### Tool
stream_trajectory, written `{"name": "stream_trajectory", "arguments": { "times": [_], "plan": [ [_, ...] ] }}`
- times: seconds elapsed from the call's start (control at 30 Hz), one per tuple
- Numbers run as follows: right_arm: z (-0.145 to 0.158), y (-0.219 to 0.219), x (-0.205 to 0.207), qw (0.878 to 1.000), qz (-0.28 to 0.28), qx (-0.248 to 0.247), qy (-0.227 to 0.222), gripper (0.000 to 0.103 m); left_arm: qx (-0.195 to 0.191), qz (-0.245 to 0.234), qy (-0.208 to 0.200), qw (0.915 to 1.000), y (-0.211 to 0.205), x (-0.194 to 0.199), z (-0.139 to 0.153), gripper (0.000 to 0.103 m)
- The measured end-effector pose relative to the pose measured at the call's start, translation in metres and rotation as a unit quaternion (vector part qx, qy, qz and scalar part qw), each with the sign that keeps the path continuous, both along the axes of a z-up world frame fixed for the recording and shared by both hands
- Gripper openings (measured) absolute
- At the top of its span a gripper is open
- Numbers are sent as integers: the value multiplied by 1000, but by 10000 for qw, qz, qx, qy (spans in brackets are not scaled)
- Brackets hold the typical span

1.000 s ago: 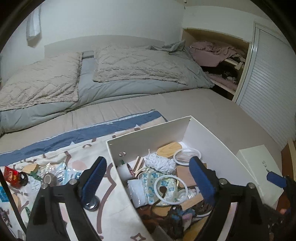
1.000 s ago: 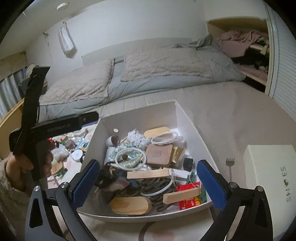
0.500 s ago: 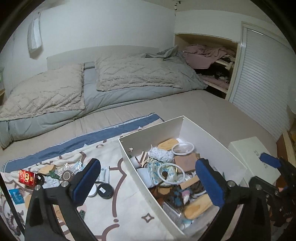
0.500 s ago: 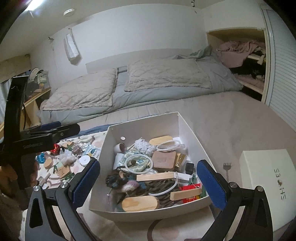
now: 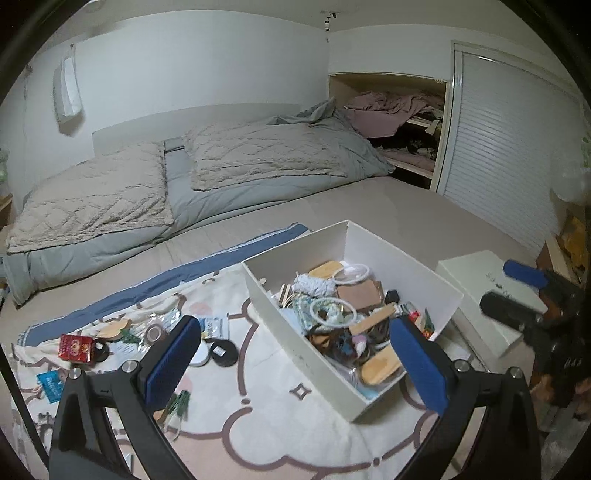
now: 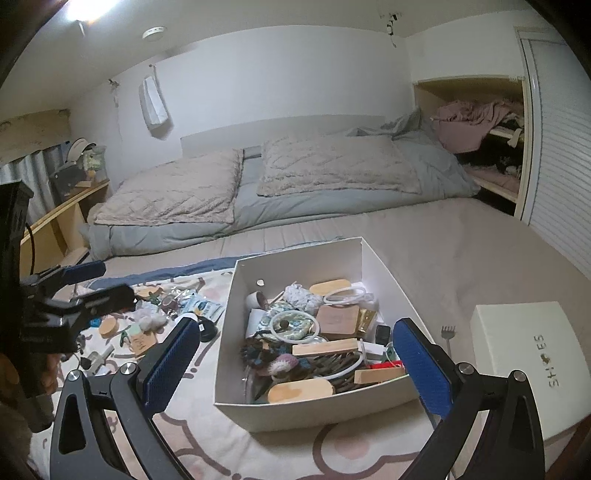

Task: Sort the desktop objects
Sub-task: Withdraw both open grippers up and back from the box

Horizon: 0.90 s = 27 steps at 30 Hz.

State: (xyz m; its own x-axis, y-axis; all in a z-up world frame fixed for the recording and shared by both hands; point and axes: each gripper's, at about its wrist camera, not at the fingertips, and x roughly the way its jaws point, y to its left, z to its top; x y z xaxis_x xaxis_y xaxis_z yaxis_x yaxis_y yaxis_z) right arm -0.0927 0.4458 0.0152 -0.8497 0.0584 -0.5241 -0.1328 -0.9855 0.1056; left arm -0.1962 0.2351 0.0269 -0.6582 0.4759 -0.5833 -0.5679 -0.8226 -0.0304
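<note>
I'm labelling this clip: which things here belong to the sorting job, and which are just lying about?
Job:
white box of odds and ends
loose items on the patterned cloth
red pack
black tin

Lying about:
pillows
shoebox lid
small fork
pink laundry

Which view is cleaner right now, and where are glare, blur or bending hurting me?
Right wrist view: ceiling light flares at the top left, but the white box reads sharp. Left wrist view: evenly dim, no glare, the scattered items on the patterned cloth slightly soft. Both: fisheye bends the walls, and the corners are black.
</note>
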Motion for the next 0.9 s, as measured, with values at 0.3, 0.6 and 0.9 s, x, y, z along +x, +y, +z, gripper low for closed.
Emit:
{"name": "stream_trajectory", "arguments": {
  "times": [0.3,0.6,0.9],
  "plan": [
    [1,-19,22,10000,-65,57,-31,103,-71,62,-66,9999,-32,26,-3,103],
    [2,-41,44,9998,-80,192,-42,103,-11,176,77,9998,-59,54,1,103],
    [4,-58,69,9994,-132,329,5,103,-68,85,113,9999,-80,78,5,103]
  ]
}}
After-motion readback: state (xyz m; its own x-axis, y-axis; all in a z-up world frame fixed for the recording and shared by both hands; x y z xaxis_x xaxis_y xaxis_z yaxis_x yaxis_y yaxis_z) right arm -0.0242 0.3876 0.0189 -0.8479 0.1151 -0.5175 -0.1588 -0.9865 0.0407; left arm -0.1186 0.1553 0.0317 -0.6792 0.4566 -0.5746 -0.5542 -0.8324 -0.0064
